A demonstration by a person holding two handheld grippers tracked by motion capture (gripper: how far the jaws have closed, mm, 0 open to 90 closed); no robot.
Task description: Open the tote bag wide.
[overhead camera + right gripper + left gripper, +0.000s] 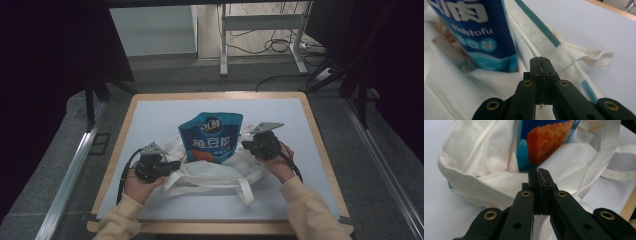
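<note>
Snack pouch (212,137), blue with white lettering and an orange block printed on its front, stands partly sunk into the open mouth of the white cloth bag (215,172) near the middle of the table (150,107). That is the thing I am working around, and the relation that matters is simple: the pouch sits between my two grippers, its long axis running from about 6 o'clock up to 12 o'clock in the high view, upper half clear of the cloth.

From my left gripper (172,165) the pouch lies toward roughly 1 o'clock, with the bag's rim lying between. In the left gripper view the jaws are pressed together with no cloth visibly caught in them, tips (539,173) just short of the pouch's orange print (549,141), over the rumpled fabric.

From my right gripper (246,145) the pouch lies toward about 9 o'clock and much nearer. Its jaws are together too, pinching nothing I can make out; in the right gripper view they sit (540,61) just beside the pouch's lower corner (499,62), along the bag's teal-striped edge (537,23). A loose handle strap (589,56) trails off on the tabletop.

I judge the right hand the nearer one, so any push or regrip of the pouch falls to it, while the left would have to take hold of the bag's rim.
</note>
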